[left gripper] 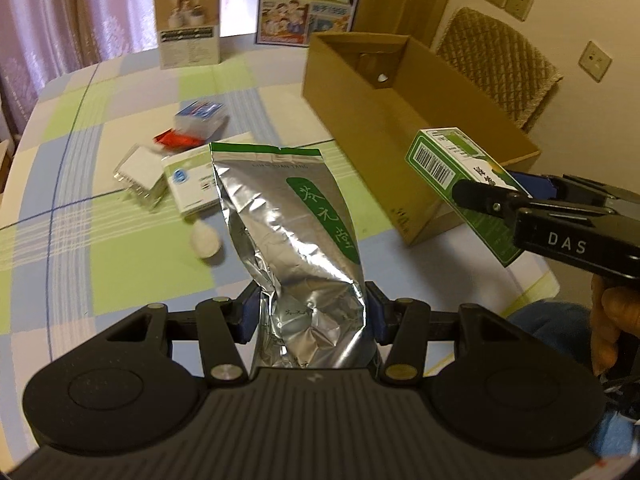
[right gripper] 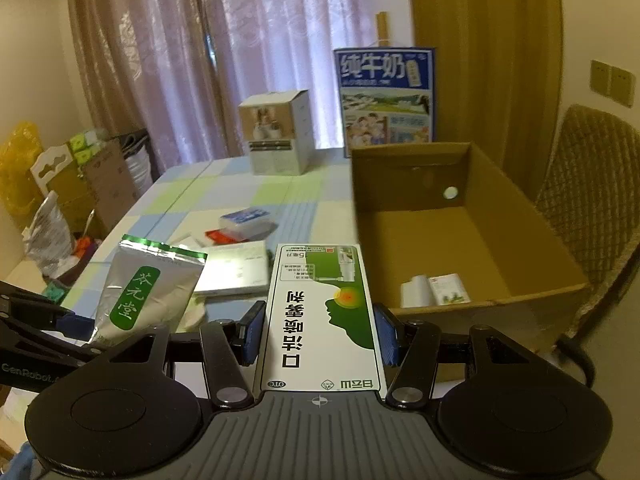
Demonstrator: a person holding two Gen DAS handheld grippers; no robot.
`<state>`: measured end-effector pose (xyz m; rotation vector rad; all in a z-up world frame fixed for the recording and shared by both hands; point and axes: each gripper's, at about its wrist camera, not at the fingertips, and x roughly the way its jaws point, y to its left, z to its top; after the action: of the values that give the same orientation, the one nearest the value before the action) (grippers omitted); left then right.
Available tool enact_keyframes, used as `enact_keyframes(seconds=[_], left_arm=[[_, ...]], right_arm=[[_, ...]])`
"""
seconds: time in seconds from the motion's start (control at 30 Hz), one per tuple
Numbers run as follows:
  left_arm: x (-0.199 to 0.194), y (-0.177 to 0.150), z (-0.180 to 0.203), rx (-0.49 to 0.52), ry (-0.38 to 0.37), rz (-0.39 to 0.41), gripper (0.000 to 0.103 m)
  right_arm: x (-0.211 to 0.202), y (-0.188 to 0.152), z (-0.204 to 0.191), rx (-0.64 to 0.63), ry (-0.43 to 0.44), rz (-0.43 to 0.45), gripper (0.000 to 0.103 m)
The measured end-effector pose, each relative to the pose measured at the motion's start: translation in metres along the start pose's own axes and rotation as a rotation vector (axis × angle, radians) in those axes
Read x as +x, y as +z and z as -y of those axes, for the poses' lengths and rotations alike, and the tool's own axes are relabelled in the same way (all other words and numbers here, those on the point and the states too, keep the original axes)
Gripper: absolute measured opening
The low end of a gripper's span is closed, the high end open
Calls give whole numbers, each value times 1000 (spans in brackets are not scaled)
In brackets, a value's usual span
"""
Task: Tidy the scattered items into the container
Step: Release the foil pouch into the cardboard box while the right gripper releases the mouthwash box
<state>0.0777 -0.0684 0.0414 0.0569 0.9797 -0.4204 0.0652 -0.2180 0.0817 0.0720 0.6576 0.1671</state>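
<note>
My left gripper [left gripper: 310, 316] is shut on a silver foil pouch [left gripper: 296, 224] with a green label, held above the table; the pouch also shows in the right wrist view [right gripper: 144, 292]. My right gripper [right gripper: 320, 330] is shut on a green and white medicine box [right gripper: 322, 312], also seen in the left wrist view [left gripper: 460, 172], just in front of the open cardboard box [right gripper: 480, 236]. That cardboard box [left gripper: 360, 92] holds a white roll [right gripper: 416, 290] and a small leaflet box [right gripper: 450, 288]. Scattered items lie on the checked tablecloth [left gripper: 100, 240].
On the table lie a clear plastic case [left gripper: 140, 176], a white flat box [left gripper: 190, 184], a blue-topped pack [left gripper: 202, 118], a red packet [left gripper: 176, 140] and a white round lid [left gripper: 205, 242]. A tall white carton [left gripper: 188, 22] and a milk carton [left gripper: 310, 0] stand behind. A wicker chair [left gripper: 500, 64] is right.
</note>
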Motion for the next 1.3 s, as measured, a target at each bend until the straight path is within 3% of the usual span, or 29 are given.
enact_keyframes(seconds=[0.67, 1.3], left_arm=[[29, 86, 92, 99, -145, 53, 47], [114, 185, 115, 43, -160, 60, 47]], right_arm=[[-20, 30, 97, 43, -139, 51, 52], [54, 79, 160, 46, -164, 35, 52]])
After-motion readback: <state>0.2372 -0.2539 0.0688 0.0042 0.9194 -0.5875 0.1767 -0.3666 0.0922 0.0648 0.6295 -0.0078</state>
